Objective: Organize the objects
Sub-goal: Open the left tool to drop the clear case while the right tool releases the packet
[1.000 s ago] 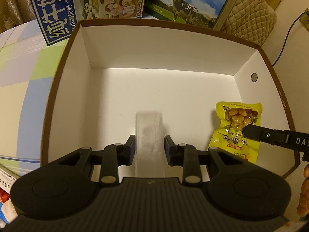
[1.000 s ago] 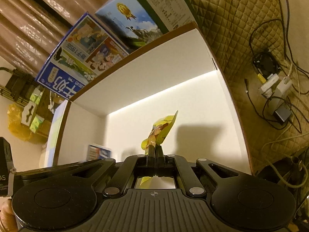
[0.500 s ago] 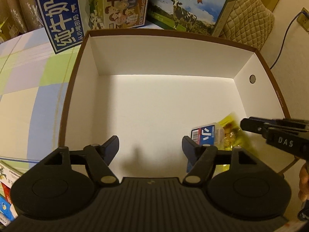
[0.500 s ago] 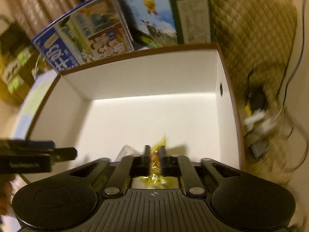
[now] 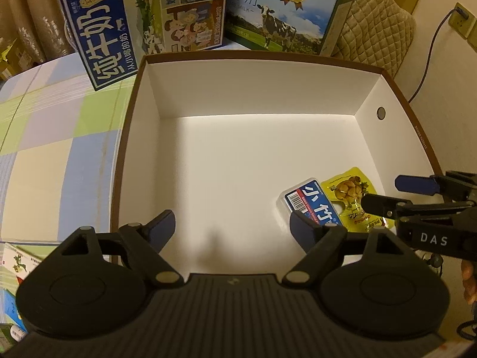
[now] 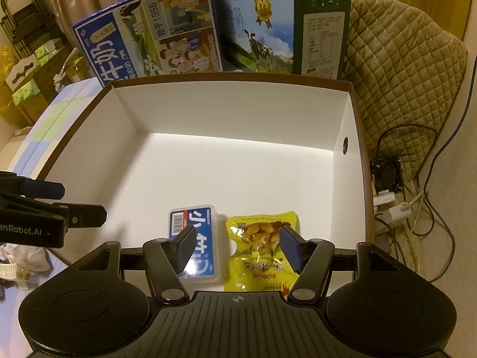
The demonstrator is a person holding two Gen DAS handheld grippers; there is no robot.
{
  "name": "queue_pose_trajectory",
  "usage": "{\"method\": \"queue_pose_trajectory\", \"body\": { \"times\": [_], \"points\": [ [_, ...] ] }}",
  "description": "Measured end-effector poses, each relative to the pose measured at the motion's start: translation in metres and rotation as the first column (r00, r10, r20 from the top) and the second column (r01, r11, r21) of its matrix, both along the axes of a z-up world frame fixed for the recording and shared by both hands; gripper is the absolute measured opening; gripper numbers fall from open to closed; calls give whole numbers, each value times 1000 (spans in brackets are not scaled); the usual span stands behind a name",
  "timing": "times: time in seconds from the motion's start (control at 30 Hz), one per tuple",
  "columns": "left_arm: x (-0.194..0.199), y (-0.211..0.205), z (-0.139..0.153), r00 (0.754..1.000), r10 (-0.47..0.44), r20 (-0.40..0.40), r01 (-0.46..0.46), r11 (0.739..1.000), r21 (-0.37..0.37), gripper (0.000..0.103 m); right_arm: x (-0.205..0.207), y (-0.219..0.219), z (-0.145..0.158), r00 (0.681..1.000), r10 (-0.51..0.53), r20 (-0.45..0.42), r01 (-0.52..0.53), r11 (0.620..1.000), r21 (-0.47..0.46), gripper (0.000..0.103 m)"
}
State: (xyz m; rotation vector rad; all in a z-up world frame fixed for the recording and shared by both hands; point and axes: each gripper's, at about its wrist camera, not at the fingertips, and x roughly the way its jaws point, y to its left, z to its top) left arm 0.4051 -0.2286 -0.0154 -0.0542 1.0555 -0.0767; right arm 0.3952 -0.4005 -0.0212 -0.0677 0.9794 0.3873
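Blue-padded, your left gripper [image 5: 231, 228] and right gripper [image 6: 235, 246] both gape wide, holding nothing; the tissue pack [image 6: 195, 235] and yellow snack packet [image 6: 259, 247] lie side by side in the white box [image 6: 238, 110].

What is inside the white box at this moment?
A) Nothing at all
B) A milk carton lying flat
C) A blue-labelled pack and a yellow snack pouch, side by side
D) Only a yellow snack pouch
C: the blue-labelled pack and the yellow snack pouch lie side by side on the floor of the white box.
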Motion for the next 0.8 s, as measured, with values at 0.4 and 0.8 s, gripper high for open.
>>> {"method": "queue_pose_trajectory", "body": {
  "times": [0.4,0.8],
  "points": [
    [-23,7,15,999,32,28,-32,999,-8,83,-16,5,13,1000,2,24,-3,1000,14,59],
    [-62,28,43,995,44,84,-40,998,-51,83,-51,3,30,997,-64,52,62,997,45,59]
  ]
}}
